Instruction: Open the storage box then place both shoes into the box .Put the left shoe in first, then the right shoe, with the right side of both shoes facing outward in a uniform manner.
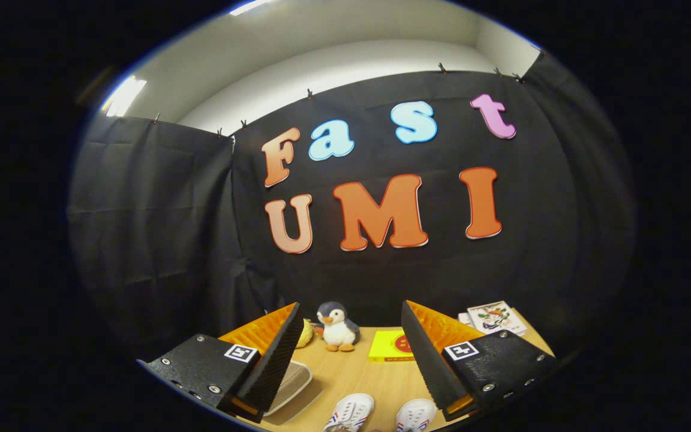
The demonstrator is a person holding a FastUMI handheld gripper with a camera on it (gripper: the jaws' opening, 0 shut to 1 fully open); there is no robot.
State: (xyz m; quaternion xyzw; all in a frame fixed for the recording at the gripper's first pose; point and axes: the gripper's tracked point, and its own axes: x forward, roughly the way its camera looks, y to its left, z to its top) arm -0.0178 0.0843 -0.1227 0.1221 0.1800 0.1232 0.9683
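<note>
My gripper (348, 354) is held high over the wooden table (357, 375), its two black-and-orange fingers (273, 360) spread wide apart with nothing between them. Below and between the fingers lie two white shoes with red and blue stripes: one shoe (350, 412) to the left, the other shoe (415, 415) to the right, close to the right finger. A pale storage box (291, 384) with a flat lid sits on the table just inside the left finger, partly hidden by it.
A plush penguin (337, 327) stands at the table's far edge with a yellow toy (305, 333) beside it. A yellow box (391, 346) lies right of the penguin. Illustrated cards (494, 318) rest at the far right corner.
</note>
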